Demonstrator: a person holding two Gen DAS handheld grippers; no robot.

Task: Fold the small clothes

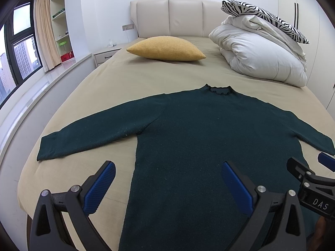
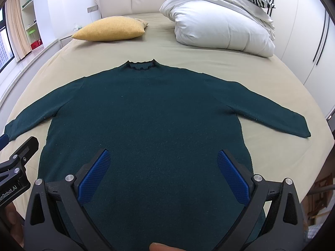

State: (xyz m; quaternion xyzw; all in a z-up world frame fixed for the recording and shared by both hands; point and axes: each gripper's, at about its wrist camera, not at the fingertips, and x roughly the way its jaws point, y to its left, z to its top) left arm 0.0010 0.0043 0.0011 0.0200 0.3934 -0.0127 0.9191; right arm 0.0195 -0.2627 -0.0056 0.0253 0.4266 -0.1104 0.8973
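Observation:
A dark green long-sleeved sweater [image 1: 199,129] lies flat on the beige bed [image 1: 100,83], collar far, both sleeves spread sideways; it also shows in the right wrist view [image 2: 157,108]. My left gripper [image 1: 167,186] is open and empty, hovering over the sweater's lower left edge. My right gripper [image 2: 164,175] is open and empty, above the sweater's lower body. The right gripper shows at the right edge of the left wrist view [image 1: 309,167]; the left gripper shows at the left edge of the right wrist view [image 2: 18,152].
A yellow cushion [image 1: 165,49] lies near the headboard [image 1: 173,16]. A folded white duvet [image 1: 259,56] with a zebra-print pillow [image 1: 263,18] on top sits at the far right. A nightstand [image 1: 106,54], window ledge and shelves stand left of the bed.

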